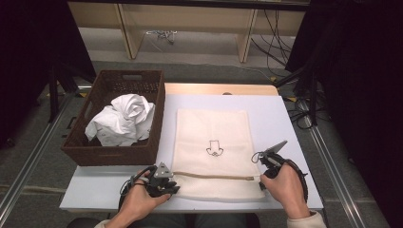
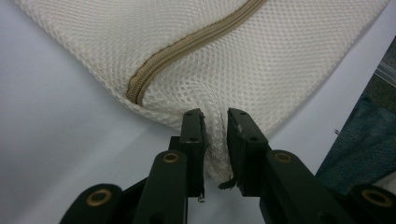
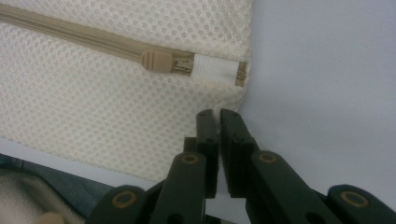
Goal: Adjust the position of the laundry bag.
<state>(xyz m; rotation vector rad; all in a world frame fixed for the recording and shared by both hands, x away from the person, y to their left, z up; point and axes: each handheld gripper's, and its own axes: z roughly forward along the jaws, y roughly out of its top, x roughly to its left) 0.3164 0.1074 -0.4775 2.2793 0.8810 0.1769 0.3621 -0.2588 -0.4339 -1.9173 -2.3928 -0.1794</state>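
Nearest me, my left gripper (image 2: 215, 122) pinches the seven o'clock corner of the cream mesh zippered laundry bag (image 1: 212, 142) lying flat on the white table (image 1: 280, 114), while my right gripper (image 3: 218, 122) is clenched at the five o'clock corner, mesh thinly caught, if at all. The left bite is shallow and slack, so that corner could slip out on a lift. The bag's long axis runs six to twelve, its tan zipper (image 1: 214, 175) crosswise near me, and a brown wicker basket (image 1: 157, 118) of white cloth (image 1: 123, 118) sits at ten o'clock.
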